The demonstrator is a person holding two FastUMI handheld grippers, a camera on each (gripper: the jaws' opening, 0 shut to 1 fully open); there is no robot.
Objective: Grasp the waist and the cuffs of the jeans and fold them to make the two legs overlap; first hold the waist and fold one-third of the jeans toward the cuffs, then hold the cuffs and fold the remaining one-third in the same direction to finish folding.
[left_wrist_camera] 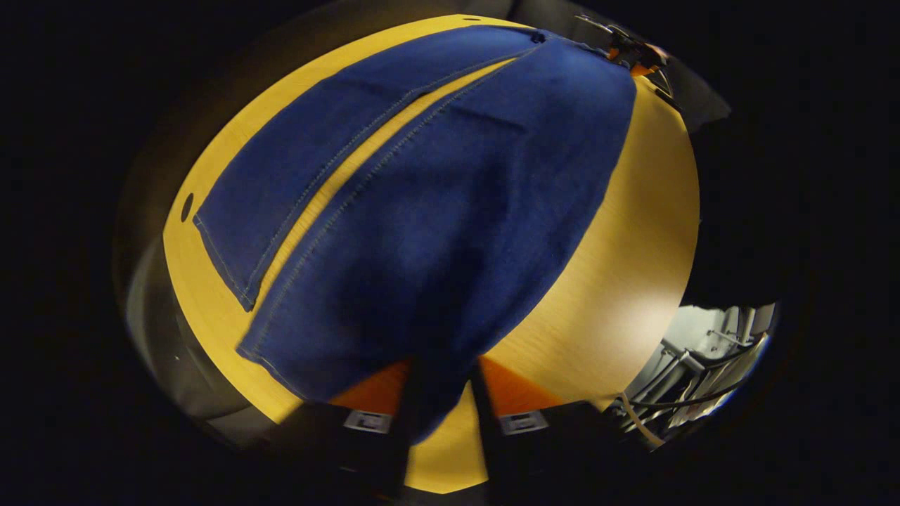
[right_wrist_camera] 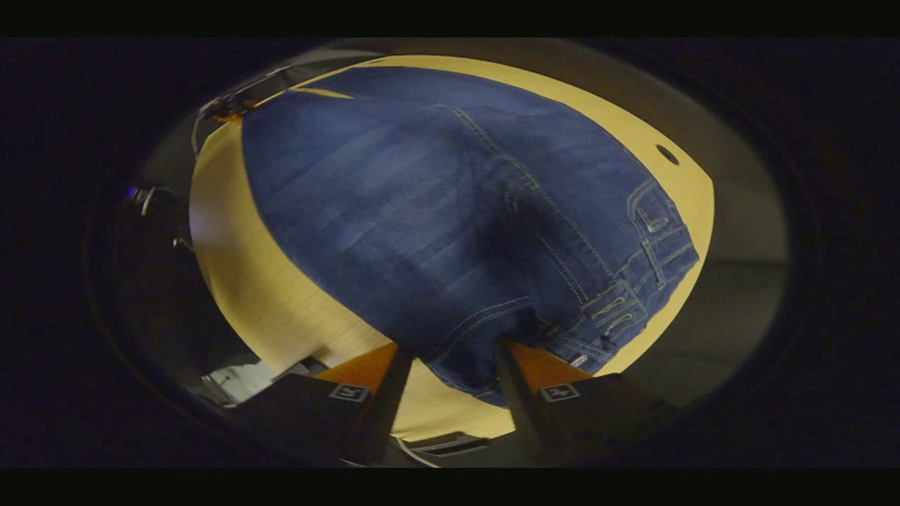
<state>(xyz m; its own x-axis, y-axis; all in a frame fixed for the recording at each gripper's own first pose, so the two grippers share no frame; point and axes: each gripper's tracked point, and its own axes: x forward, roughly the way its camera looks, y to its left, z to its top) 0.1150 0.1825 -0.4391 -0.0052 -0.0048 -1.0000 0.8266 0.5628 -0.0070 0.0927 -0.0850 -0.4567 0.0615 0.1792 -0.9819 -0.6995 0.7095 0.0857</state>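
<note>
While both grippers' jaws clamp raised denim, jeans [left_wrist_camera: 436,211] drape over the table [left_wrist_camera: 633,267].

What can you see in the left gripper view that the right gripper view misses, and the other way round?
The left gripper view shows the two legs lying apart, a strip of tabletop between them, and the hems of both cuffs.

The right gripper view shows the waistband with its belt loops and a pocket seam.

Both show the blue jeans on the yellow table, a small dark hole near the table's edge, and denim running between each gripper's own fingers: the left gripper at a cuff, the right gripper at the waist.
</note>
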